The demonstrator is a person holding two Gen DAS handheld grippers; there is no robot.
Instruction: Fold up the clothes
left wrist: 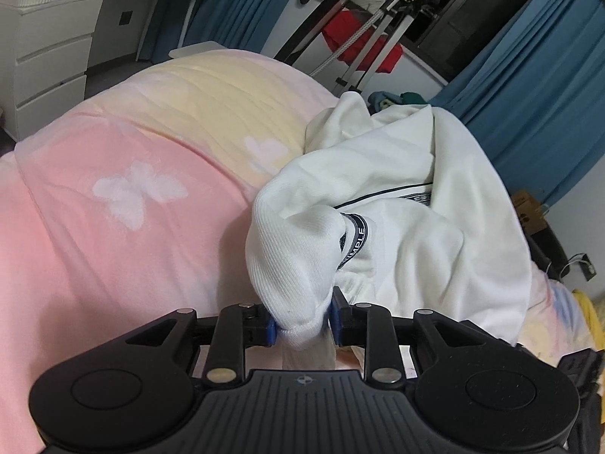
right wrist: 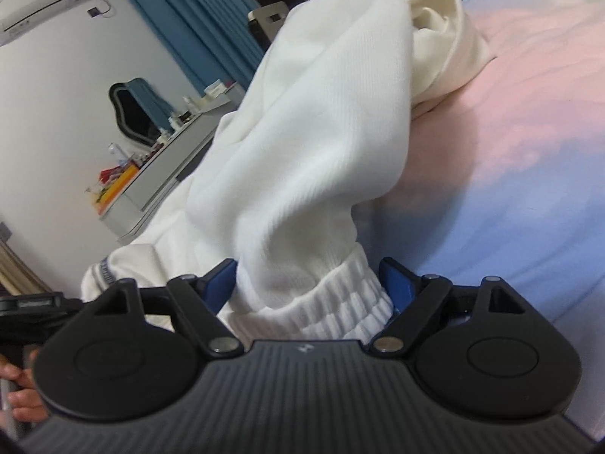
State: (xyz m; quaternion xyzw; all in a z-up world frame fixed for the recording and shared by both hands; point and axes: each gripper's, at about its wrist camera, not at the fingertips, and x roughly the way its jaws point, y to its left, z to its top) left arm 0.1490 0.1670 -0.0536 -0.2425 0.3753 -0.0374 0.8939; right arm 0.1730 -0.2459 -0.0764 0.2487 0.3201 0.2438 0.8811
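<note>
Left wrist view: the left claw (left wrist: 302, 325) is clamped on a bunched edge of the white garment (left wrist: 397, 196), which is heaped on the bed (left wrist: 113, 189). The spreading step is judged in hand.

Right wrist view: the ribbed hem (right wrist: 340, 302) sits between the parted pads of the right claw (right wrist: 308, 287); contact cannot be confirmed. Next, a firm grip there is called for. The garment's shape is hidden.

The white ribbed-knit garment (left wrist: 397, 196) carries a thin dark line and a dark band with white lettering; in the right wrist view its gathered cuff (right wrist: 340, 310) is white too. The soft bedspread (left wrist: 113, 189) is pink with pale white butterfly shapes, turning yellow farther back and lilac-blue in the right wrist view. The pleated curtains (left wrist: 548, 87) are blue. A red cloth (left wrist: 363, 41) hangs on a rack. The black grippers have blue pads (left wrist: 271, 328).
</note>
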